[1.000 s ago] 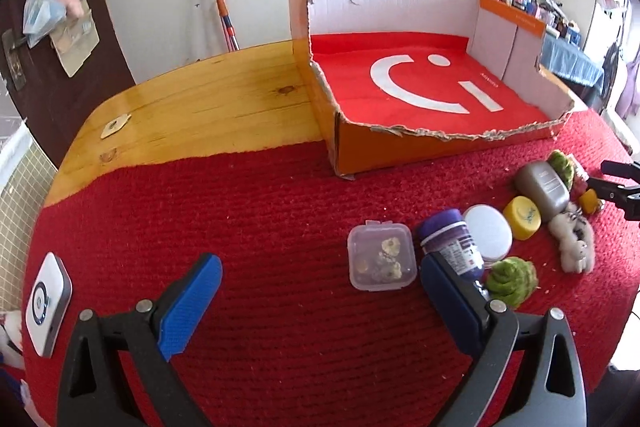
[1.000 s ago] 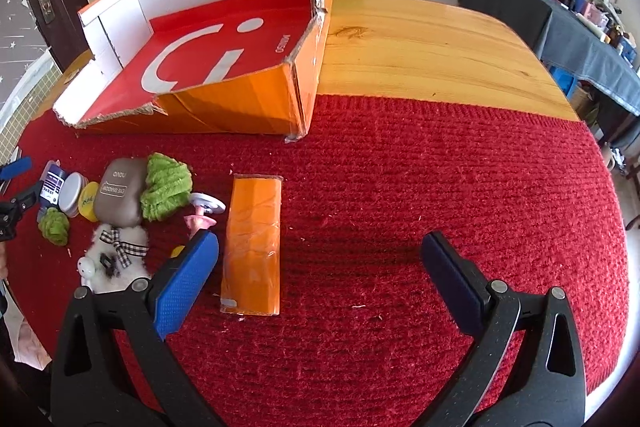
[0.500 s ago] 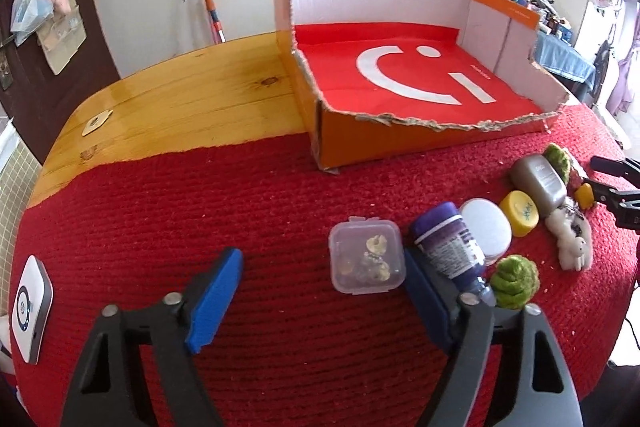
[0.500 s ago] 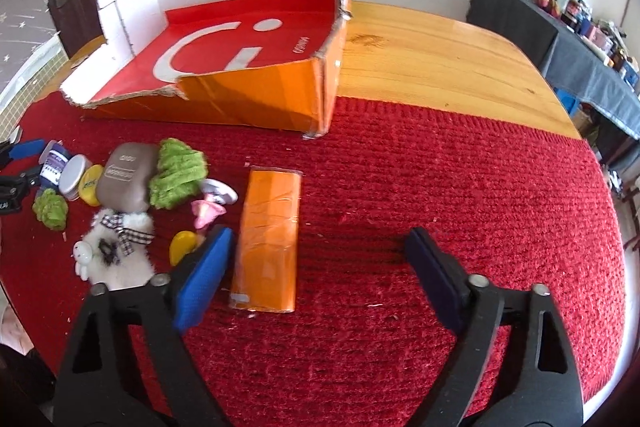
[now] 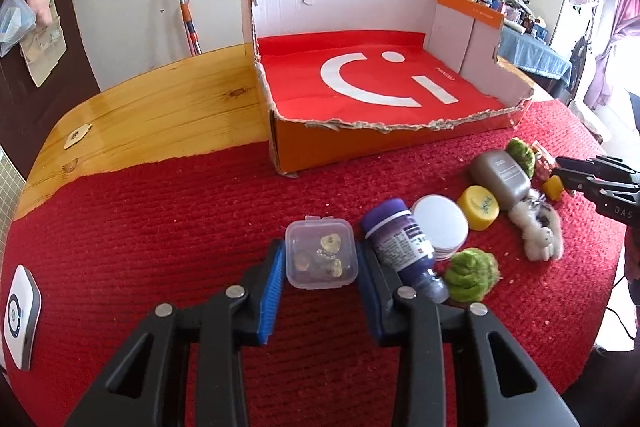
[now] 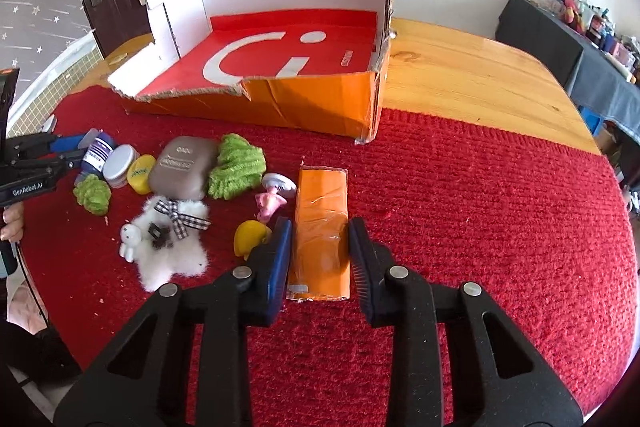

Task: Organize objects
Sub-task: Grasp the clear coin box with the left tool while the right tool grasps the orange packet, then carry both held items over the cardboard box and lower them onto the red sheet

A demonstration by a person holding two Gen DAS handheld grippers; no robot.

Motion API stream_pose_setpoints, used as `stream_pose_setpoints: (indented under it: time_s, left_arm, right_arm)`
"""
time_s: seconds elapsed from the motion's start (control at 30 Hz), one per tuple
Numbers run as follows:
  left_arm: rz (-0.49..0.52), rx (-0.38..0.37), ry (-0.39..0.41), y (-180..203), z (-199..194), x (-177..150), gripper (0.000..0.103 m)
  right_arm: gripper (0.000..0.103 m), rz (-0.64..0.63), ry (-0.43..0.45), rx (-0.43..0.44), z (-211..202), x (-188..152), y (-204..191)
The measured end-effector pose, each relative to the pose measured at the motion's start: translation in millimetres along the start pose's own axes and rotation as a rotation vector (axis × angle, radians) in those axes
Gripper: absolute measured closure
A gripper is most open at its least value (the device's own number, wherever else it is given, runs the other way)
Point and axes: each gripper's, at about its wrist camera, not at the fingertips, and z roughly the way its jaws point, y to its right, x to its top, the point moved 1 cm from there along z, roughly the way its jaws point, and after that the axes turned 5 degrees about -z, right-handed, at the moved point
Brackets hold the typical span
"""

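My left gripper (image 5: pixel 320 267) is shut on a small clear plastic box (image 5: pixel 321 253) of trinkets, which rests on the red mat. My right gripper (image 6: pixel 319 243) is shut on a flat orange packet (image 6: pixel 321 227) lying on the mat. The open orange cardboard box (image 5: pixel 384 143) with a red floor stands behind both; it also shows in the right wrist view (image 6: pixel 280 103). A purple bottle (image 5: pixel 402 243), white lid (image 5: pixel 442 231), yellow cap (image 5: pixel 479 202), grey case (image 5: pixel 500 175), green pompoms (image 5: pixel 472 273) and a white plush (image 5: pixel 538 229) lie to the right of the clear box.
A pink toy (image 6: pixel 272 201) and a yellow piece (image 6: pixel 249 237) lie left of the orange packet. A white device (image 5: pixel 20 311) sits at the mat's left edge. Bare wooden table (image 5: pixel 160 115) lies beyond the mat. A dark table (image 6: pixel 568 55) stands at the far right.
Both grippers moved forward and closed: the left around the clear box, the right around the orange packet. Both were wide open a second ago.
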Motion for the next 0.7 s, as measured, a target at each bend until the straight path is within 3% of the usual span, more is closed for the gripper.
stream_pose_setpoints:
  time_s: [0.27, 0.7]
  left_arm:
    - [-0.013, 0.002, 0.053, 2, -18, 4, 0.066]
    - [-0.017, 0.009, 0.088, 4, -33, 4, 0.066]
  right_arm:
    - [0.075, -0.006, 0.056, -0.016, -21, 12, -2]
    - [0.075, 0.003, 0.072, -0.015, -29, 14, 2]
